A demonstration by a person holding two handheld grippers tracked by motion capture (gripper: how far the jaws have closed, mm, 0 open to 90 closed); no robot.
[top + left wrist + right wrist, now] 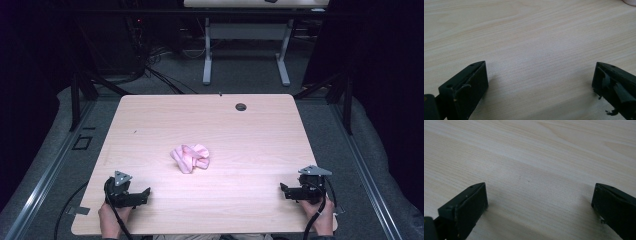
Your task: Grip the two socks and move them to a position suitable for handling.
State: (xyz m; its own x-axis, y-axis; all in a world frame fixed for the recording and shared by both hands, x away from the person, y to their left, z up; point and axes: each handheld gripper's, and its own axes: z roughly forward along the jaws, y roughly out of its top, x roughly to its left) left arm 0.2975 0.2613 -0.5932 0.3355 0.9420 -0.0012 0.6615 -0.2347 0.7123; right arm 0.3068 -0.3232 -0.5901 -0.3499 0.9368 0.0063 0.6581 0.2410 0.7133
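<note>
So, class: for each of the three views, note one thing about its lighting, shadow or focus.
High view: the wooden table is evenly lit and the surroundings are dark; the pink cloth looks slightly soft. Left gripper view: a soft sheen on the wood, a faint shadow beside the left tongs. Right gripper view: shadows under the right tongs, near edges blurred.

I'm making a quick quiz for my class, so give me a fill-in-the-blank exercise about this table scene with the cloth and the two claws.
1. The crumpled cloth near the middle of the table is ____ in colour.
2. The left claw has its jaws ____, with nothing between them.
3. The right claw rests near the table's ____ edge, apart from the cloth.
4. The small dark hole lies near the table's ____ edge.

Missing words: pink; open; near; far
</note>
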